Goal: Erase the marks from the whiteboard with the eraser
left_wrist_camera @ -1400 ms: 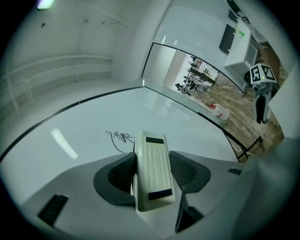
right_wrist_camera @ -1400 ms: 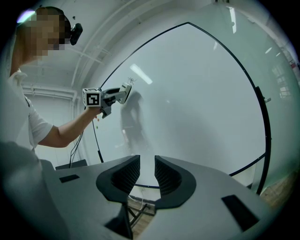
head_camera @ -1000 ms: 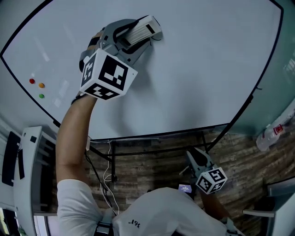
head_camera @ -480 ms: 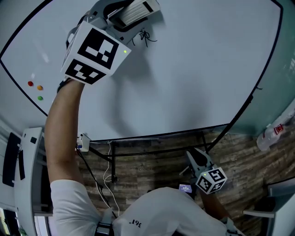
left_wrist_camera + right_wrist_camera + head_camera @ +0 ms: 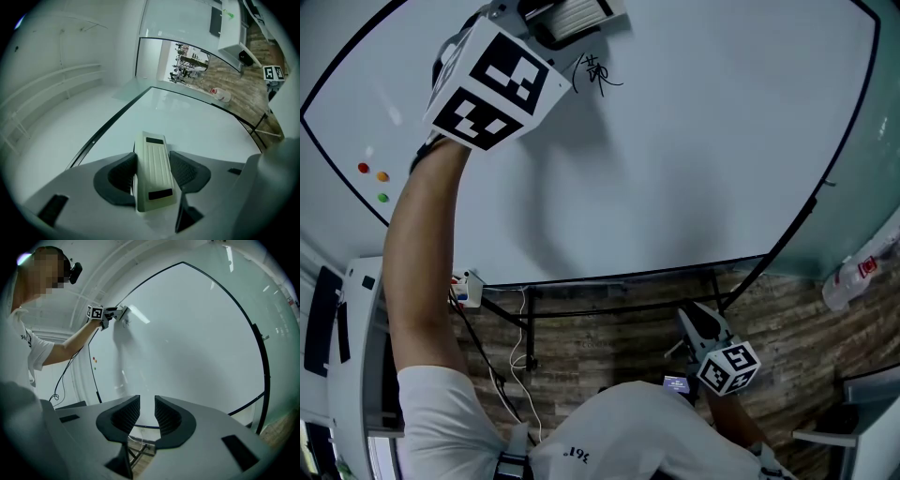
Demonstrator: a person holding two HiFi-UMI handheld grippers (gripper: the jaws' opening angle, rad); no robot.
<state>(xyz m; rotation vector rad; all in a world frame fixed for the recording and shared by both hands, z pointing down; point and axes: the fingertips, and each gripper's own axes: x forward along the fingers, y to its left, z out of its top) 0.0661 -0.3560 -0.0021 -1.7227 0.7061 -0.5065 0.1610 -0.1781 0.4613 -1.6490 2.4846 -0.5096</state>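
The whiteboard [image 5: 703, 159] fills the head view. Black handwritten marks [image 5: 598, 75] sit near its top. Just above and left of them, my left gripper [image 5: 572, 19] is shut on the white ribbed eraser [image 5: 581, 13], which rests at the board's upper edge. In the left gripper view the eraser [image 5: 154, 171] is clamped between both pads of the left gripper [image 5: 153, 161]. My right gripper [image 5: 698, 323] hangs low, below the board over the floor. In its own view the right gripper [image 5: 147, 411] stands narrowly open with nothing between its jaws, facing the whiteboard [image 5: 197, 343].
Red, orange and green magnets [image 5: 381, 176] sit at the board's left edge. The board's black stand and a cable [image 5: 520, 337] run beneath it over wood flooring. A plastic bottle [image 5: 851, 274] lies at right, white equipment [image 5: 356, 366] at left.
My left gripper carried the eraser up and to the left along the board, uncovering the black marks below it. The right gripper has stayed put.
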